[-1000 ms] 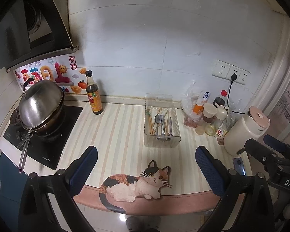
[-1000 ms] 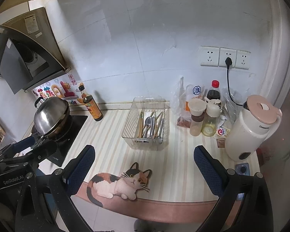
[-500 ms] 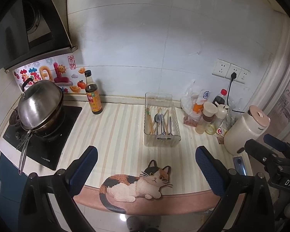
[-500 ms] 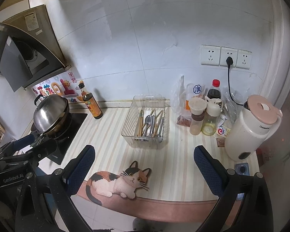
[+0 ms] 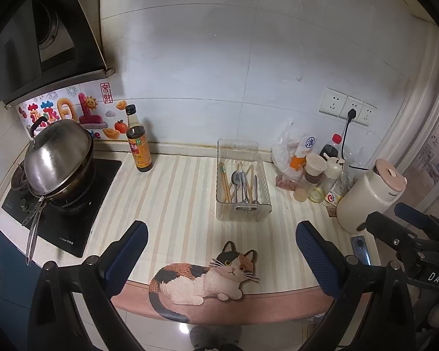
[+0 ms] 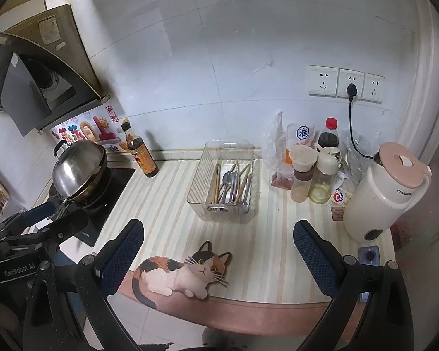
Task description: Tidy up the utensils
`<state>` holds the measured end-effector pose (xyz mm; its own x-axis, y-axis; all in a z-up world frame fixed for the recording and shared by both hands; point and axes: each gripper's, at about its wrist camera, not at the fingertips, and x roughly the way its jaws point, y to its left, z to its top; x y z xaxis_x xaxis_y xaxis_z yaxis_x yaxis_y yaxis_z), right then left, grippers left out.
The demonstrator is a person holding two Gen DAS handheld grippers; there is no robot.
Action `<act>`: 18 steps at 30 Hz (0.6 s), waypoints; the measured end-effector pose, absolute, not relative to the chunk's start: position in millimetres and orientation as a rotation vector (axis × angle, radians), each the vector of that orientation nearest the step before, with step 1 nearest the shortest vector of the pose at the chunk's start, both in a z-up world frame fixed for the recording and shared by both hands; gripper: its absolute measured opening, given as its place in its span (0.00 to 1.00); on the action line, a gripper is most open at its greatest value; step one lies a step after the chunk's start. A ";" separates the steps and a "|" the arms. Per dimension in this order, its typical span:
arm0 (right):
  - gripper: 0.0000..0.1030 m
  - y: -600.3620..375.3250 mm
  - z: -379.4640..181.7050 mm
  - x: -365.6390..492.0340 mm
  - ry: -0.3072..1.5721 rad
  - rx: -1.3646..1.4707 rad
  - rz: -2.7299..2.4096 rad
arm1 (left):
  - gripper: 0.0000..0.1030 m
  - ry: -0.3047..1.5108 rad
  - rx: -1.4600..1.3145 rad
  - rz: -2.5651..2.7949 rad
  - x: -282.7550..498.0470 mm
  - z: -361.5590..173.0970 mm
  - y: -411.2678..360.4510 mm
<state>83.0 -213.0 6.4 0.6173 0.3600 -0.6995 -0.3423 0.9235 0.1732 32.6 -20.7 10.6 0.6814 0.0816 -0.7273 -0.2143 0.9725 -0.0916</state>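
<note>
Two wide-angle views look down on a kitchen bench (image 5: 172,204) w/ a striped cream cover and a cat-shaped mat (image 5: 202,280) at its front edge. Top left, a black range hood (image 5: 29,44) is cut off by the lens rim. Below it, a steel lidded wok (image 5: 58,158) sits on a black cooktop (image 5: 82,222), its long handle pointing toward the viewer. Far right, a cream kettle w/ pink lid (image 6: 386,187), plugged into the wall sockets (image 6: 346,83). Mid-bench, near the back wall, a clear plastic bin (image 5: 241,184) holds the utensils (image 5: 240,184): chopsticks, spoons & other metal pieces lying lengthwise, overlapping, so exact count is hard to make out. Right of the bin, a cluster of condiment bottles (image 6: 313,169) & a plastic bag, partly hiding each other; labels too small to read. Left of the bin, a dark sauce bottle (image 5: 139,146) stands upright by the wall. Left tool (image 5: 221,248): blue-padded jaws spread wide, gripping nothing, hovering over the bench's front edge, well apart from the bin. Right tool (image 6: 218,245): same, released & empty. Each tool's body shows partly at the other view's edge.
</note>
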 end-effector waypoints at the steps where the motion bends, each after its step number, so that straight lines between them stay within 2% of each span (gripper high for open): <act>1: 1.00 -212.9 6.3 82.9 0.811 0.025 0.405 | 1.00 0.805 -0.175 0.166 32.6 10.6 -20.5; 18: 1.00 -210.4 2.2 86.3 0.823 0.022 0.424 | 1.00 0.808 -0.177 0.170 33.2 10.0 -18.4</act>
<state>86.3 -210.4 2.2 0.6012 0.3742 -0.7060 -0.3577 0.9161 0.1810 33.2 -18.4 10.0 0.6791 0.0831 -0.7294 -0.2176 0.9717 -0.0919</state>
